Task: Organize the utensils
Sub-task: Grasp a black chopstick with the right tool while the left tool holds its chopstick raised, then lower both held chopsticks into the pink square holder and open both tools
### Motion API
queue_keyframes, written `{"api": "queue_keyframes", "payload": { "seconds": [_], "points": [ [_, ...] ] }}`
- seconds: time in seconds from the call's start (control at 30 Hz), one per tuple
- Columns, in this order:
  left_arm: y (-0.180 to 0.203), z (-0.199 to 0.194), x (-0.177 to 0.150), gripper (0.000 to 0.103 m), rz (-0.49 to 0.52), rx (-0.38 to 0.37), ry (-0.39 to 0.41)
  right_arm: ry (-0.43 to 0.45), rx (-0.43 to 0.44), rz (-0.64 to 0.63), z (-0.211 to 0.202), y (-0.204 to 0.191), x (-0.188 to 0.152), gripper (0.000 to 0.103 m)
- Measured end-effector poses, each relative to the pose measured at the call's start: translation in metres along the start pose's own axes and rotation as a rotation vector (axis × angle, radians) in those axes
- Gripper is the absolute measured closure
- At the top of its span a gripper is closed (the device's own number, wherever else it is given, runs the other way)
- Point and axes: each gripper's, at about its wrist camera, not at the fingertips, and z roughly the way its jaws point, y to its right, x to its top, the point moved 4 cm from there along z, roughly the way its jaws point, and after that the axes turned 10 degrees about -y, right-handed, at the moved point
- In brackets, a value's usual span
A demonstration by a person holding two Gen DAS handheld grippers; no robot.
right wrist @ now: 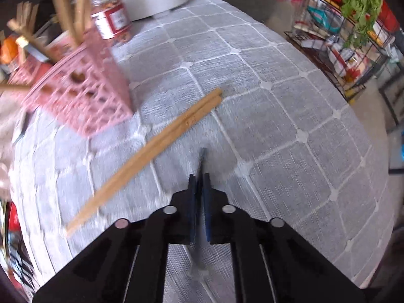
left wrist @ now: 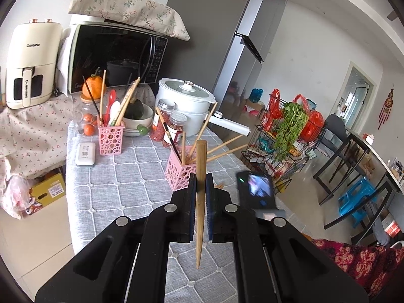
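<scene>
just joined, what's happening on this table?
A person with two handheld grippers is sorting utensils. The left gripper is shut on a wooden chopstick, near a pink holder. The right gripper is shut; blur hides whether anything is between its jaws. Two chopsticks still lie on the tablecloth.

The chopstick (left wrist: 200, 194) looks like matt wood, the pink holder (left wrist: 180, 170) like perforated plastic, the grey tablecloth (right wrist: 265, 131) like woven cloth.

The right wrist view is motion-blurred: the near pink holder (right wrist: 83, 93) smears, and a thin dark thing (right wrist: 202, 161) between the right gripper (right wrist: 201, 176) pads cannot be identified. The red-labelled jar (right wrist: 113, 20) is half hidden.
</scene>
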Motion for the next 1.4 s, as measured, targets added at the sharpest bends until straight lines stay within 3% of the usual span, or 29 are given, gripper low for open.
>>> {"api": "queue_keyframes", "payload": {
  "seconds": [0.1, 0.23, 0.33, 0.43, 0.7, 1.07, 1.4],
  "points": [
    [0.003, -0.004, -0.004, 0.097, 0.000, 0.016, 0.006, 0.085, 0.017, -0.061, -0.003, 0.004, -0.027, 0.098],
    [0.007, -0.003, -0.010, 0.097, -0.016, 0.028, 0.005, 0.247, 0.050, -0.160, -0.050, 0.026, -0.052, 0.098],
    [0.011, -0.002, -0.013, 0.097, -0.040, 0.031, 0.002, 0.322, 0.085, -0.196, -0.083, 0.038, -0.072, 0.098],
    [0.018, 0.001, -0.013, 0.097, -0.060, 0.025, -0.004, 0.365, 0.110, -0.209, -0.084, 0.068, -0.040, 0.098],
    [0.054, 0.003, 0.007, 0.097, -0.007, 0.054, 0.006, 0.443, 0.176, -0.210, -0.116, 0.101, -0.017, 0.098],
    [0.083, 0.015, 0.072, 0.097, 0.040, 0.098, 0.060, 0.522, 0.285, -0.238, -0.191, 0.104, 0.008, 0.098],
    [0.080, 0.053, 0.137, 0.097, 0.032, 0.224, 0.158, 0.567, 0.394, -0.258, -0.224, 0.089, 0.037, 0.098]
  ]
}}
